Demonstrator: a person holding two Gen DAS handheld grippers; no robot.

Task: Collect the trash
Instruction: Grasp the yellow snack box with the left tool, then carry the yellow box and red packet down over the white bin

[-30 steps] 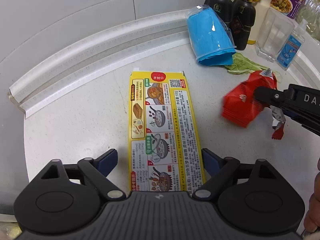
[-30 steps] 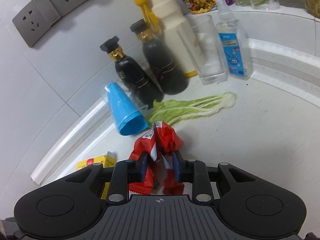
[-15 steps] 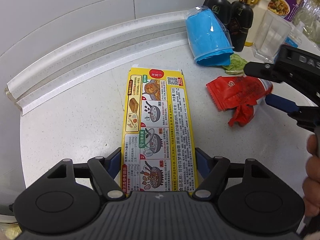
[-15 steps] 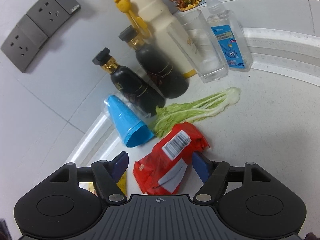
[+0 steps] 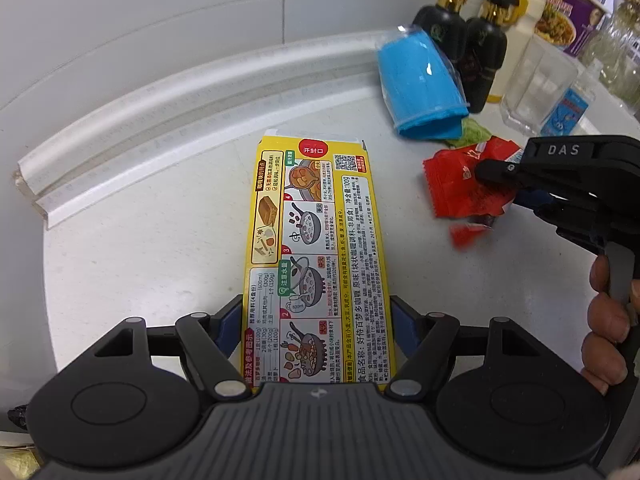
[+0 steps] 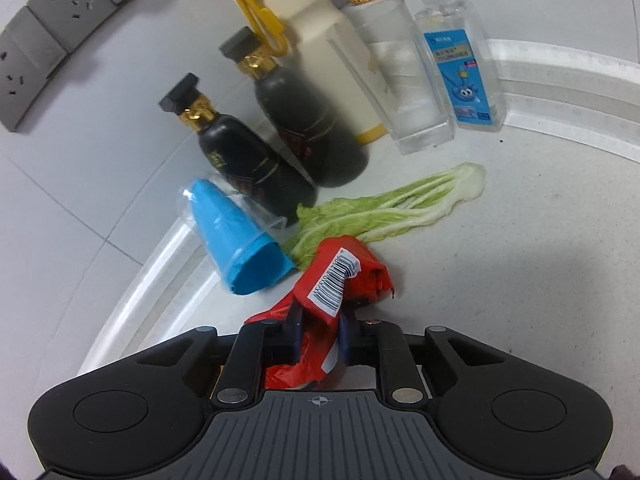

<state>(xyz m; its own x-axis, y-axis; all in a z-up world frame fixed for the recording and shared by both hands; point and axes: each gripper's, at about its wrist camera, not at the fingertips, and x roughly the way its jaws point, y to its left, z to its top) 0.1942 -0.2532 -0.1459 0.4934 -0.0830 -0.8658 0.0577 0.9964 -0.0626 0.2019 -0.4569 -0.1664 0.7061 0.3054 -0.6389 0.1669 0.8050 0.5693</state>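
Observation:
A flat yellow food box point(image 5: 316, 248) lies on the white counter, its near end between the blue pads of my left gripper point(image 5: 316, 332), which is shut on its sides. A crumpled red snack wrapper point(image 6: 340, 280) with a barcode label is clamped in my right gripper point(image 6: 320, 332). In the left wrist view the wrapper point(image 5: 460, 184) sits right of the box, with the right gripper point(image 5: 504, 184) on it. A green cabbage leaf point(image 6: 392, 208) lies on the counter just beyond the wrapper.
A blue cup stack in clear plastic point(image 6: 236, 240) lies on its side by two black bottles point(image 6: 248, 160). Behind stand a cream bottle point(image 6: 320, 32), a glass point(image 6: 404, 88), a sanitiser bottle point(image 6: 460, 72) and a noodle cup point(image 5: 568, 20). A white raised trim point(image 5: 160, 100) edges the counter.
My right gripper let the wrapper go, opened wide, then shut on it again. My left gripper closed from open onto the sides of the yellow box.

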